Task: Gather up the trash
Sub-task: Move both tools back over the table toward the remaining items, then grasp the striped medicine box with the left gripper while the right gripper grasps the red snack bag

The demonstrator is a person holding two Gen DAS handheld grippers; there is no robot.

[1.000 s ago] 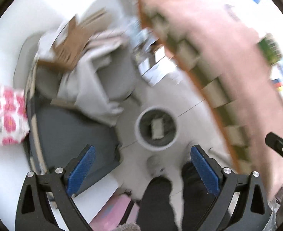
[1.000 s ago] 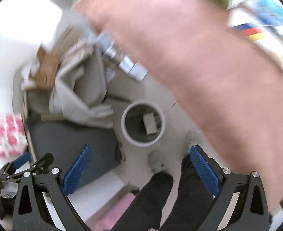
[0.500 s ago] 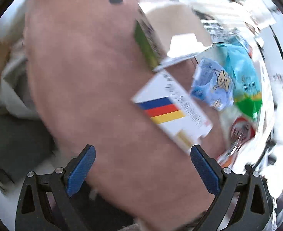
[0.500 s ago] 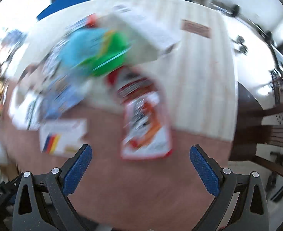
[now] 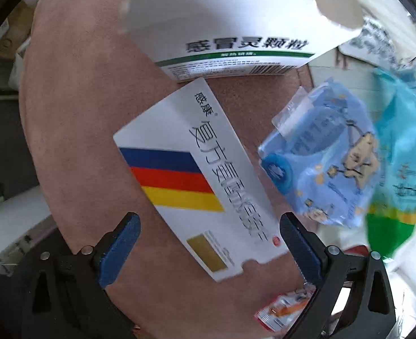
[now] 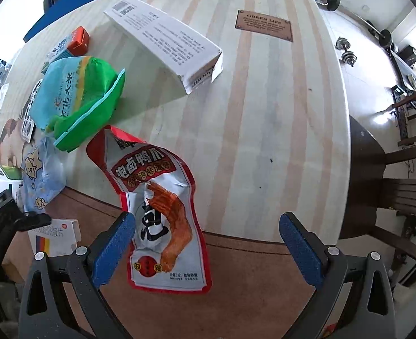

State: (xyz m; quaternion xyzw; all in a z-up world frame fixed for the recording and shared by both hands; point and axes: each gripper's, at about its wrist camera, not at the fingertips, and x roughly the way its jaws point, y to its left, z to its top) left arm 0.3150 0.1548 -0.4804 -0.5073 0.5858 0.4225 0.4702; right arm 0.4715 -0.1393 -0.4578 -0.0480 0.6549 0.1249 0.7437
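Observation:
Trash lies on a round table (image 6: pixel 264 113). My left gripper (image 5: pixel 208 248) is open and empty, right over a flat white medicine box (image 5: pixel 196 180) with blue, red and yellow stripes. A larger white box with a green line (image 5: pixel 230 28) lies beyond it, and a light blue cartoon wrapper (image 5: pixel 326 163) to its right. My right gripper (image 6: pixel 208 248) is open and empty over a red and white snack pouch (image 6: pixel 157 212). In the right wrist view a green and blue rice bag (image 6: pixel 78 99) and a long white box (image 6: pixel 165 39) lie farther back.
A small orange and teal carton (image 6: pixel 69 45) sits at the far left of the table. A brown plaque (image 6: pixel 264 25) is set in the tabletop. Dark wooden chairs (image 6: pixel 391 175) stand to the right. Dumbbells (image 6: pixel 346 48) lie on the floor beyond.
Both grippers swung up from the floor and its white bin to the table. They now hover low over the trash, and the views have sharpened.

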